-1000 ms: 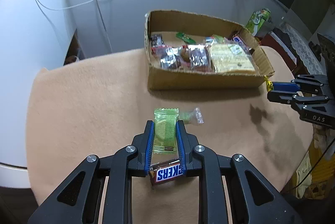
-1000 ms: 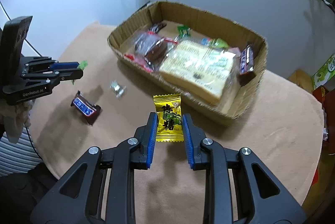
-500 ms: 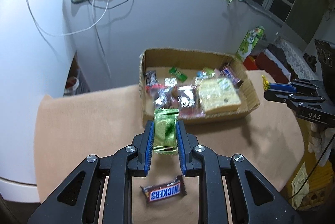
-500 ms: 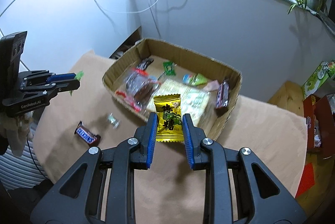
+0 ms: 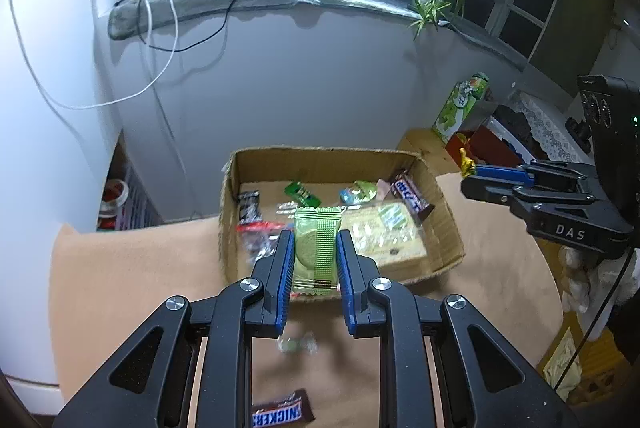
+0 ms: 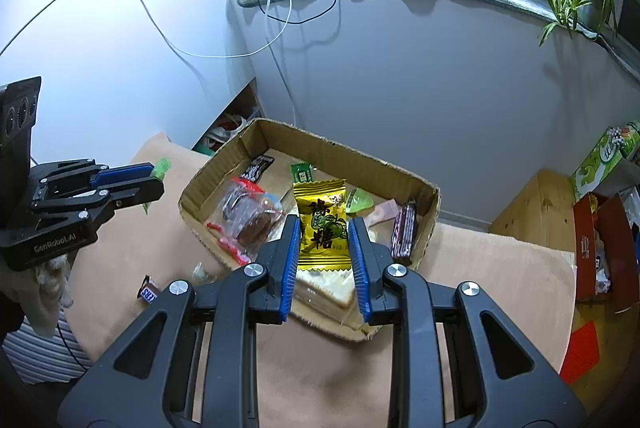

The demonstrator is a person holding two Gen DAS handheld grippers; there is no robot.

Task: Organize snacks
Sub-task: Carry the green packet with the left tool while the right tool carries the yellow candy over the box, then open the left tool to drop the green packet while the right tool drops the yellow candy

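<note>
Left wrist view: left gripper (image 5: 313, 248) clamping green biscuit packet (image 5: 317, 250), right gripper (image 6: 325, 242) clamping yellow candy packet (image 6: 322, 224), both carried above cardboard box (image 5: 448, 224); next, release inside.

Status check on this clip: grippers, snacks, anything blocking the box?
Left gripper shut on green biscuit packet. Right gripper shut on yellow candy packet. Both short of cardboard box. Path clear; Snickers bar left on table.

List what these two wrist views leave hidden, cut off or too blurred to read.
- Snickers bar: left wrist view, cut by the bottom edge and the left gripper; right wrist view shows only one end.
- Small clear-wrapped candy: left wrist view, blurred, kind unreadable.
- Bagged bread slice: right wrist view, mostly behind the right gripper and its yellow candy packet.
- Dark bar by the cardboard box wall: right wrist view, label unreadable.
</note>
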